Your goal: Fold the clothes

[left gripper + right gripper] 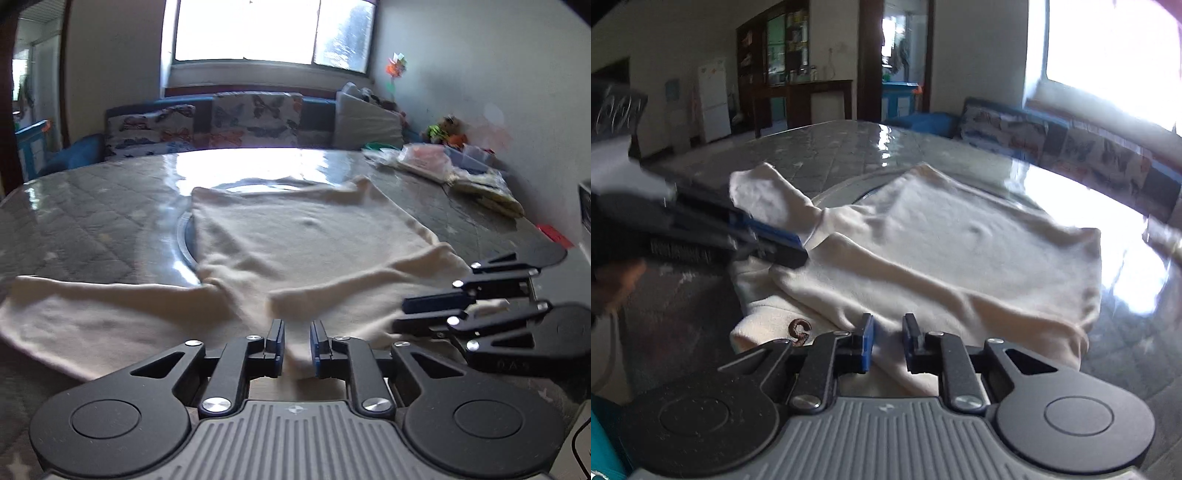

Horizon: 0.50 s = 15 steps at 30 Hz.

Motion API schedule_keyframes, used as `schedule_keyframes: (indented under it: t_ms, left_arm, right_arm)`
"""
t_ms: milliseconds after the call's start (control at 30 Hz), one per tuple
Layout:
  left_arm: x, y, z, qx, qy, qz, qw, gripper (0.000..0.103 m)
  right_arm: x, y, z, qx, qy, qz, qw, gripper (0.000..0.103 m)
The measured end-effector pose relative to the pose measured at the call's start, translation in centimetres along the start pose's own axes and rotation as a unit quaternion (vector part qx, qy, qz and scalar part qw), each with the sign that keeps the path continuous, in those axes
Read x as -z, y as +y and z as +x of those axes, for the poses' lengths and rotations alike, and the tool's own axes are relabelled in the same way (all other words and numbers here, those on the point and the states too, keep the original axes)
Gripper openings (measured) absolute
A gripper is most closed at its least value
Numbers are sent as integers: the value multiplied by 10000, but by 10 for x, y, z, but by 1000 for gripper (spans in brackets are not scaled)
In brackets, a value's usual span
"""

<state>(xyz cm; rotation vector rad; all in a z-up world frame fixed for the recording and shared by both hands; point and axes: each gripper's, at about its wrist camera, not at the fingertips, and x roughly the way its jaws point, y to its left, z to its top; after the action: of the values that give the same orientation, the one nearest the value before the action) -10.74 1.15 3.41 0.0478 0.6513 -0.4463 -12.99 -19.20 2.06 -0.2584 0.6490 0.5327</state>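
Cream cloth, a soft garment [295, 236], lies spread over the glossy quilted tabletop [92, 214], partly covering a round glass turntable [184, 240] at its centre. One sleeve [74, 314] trails out to the left in the left wrist view, and the near hem is bunched up at the table's edge.

Both tools work that near edge side by side. The left hand-held gripper [297, 341] has a ridge of the cream fabric running up between its blue pads [276, 338], the jaws only narrowly apart and nipping the fold. The right hand-held gripper [888, 341] stands the same way, jaws close together with a fold of the garment pinched between them. A small dark motif [799, 330] on the fabric shows just left of it.

Behind the table, a butterfly-print sofa [240, 118] sits under a bright window [273, 29], with bags and toys [443, 158] piled at the far right.
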Motion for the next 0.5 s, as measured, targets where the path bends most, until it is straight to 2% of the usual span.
schedule_keyframes:
  t_ms: [67,167,233,333,433,500]
  left_arm:
    - [0,21,-10,-330,-158,-284,9989,27]
    - [3,55,-22,-907,-329,-837,9918,30]
    - [6,79,-26,-1333,-360,-1266,9823,32]
    - [11,112,-31,-2006,-402,-1785,9624,40]
    - [10,137,-31,-2501,-455,-2106,9439,46]
    - [8,149,-24,-2733,-411,-2230,9348,46]
  right_arm:
    - [-4,4,1,-76,-3,-38,10000,19]
    - [-7,11,6,-220,28,-19,9998,20]
    - [-6,16,9,-238,9,-87,9997,21]
    - [-8,18,7,-269,-15,-64,9996,23]
    - [-12,16,3,-285,-70,22,9996,25]
    - [-14,15,-1,-281,-115,65,9995,30]
